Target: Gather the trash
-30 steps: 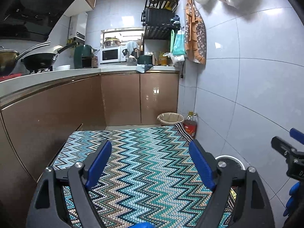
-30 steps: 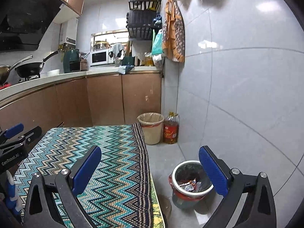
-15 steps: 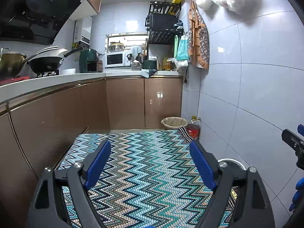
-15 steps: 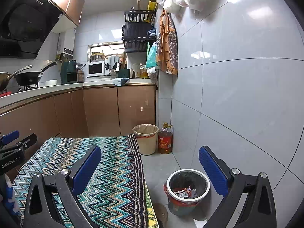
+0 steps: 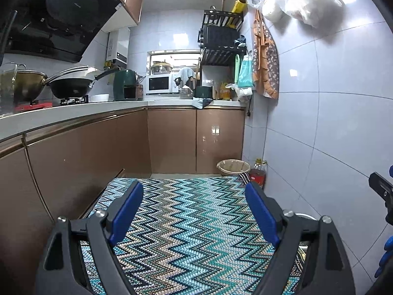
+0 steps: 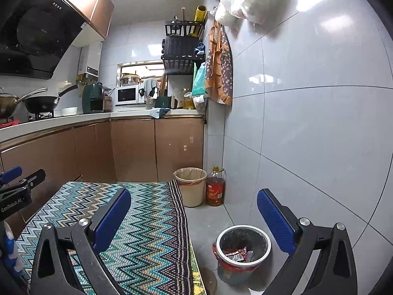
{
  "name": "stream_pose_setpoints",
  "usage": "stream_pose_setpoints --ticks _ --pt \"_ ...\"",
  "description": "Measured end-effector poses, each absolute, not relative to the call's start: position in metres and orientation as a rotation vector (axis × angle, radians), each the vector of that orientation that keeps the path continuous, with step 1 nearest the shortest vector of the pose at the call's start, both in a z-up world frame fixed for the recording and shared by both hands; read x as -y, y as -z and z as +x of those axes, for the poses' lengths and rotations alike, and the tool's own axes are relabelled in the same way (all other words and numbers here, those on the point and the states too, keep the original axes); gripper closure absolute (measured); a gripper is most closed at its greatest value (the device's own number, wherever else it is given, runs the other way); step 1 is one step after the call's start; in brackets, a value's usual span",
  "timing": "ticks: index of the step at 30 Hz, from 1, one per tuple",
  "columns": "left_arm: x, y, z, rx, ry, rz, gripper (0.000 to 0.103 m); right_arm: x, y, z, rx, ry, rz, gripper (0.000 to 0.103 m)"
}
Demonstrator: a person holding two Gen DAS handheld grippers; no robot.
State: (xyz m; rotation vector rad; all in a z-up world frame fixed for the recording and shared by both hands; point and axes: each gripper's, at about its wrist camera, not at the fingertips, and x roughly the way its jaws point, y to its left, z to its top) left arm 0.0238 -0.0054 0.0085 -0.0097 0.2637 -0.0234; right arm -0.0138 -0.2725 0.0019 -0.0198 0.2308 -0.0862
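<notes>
Since a second ago both views have tilted upward, showing more ceiling and wall. Left wrist view: the left gripper (image 5: 194, 211) stands wide and empty above the zigzag cloth (image 5: 191, 236). Right wrist view: the right gripper (image 6: 194, 217) gapes wide, empty; a round trash bin (image 6: 243, 250) with red liner holds wrappers on the floor beside the cloth. The left gripper's (image 6: 17, 191) body reads "GenRobot.AI".

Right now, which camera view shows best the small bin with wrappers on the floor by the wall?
The right wrist view. There the small bin is seen whole from above, with its white rim and the wrappers inside. In the left wrist view, only a piece of its rim shows behind the left gripper.
</notes>
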Motion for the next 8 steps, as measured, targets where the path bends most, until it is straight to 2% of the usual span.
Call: stream_pose_setpoints --ticks 8 --pt "0.0045 -0.0103 0.0186 -0.242 -0.006 -0.005 0.019 0.2705 -0.0018 -0.0144 -0.229 0.083 -0.033 0.000"
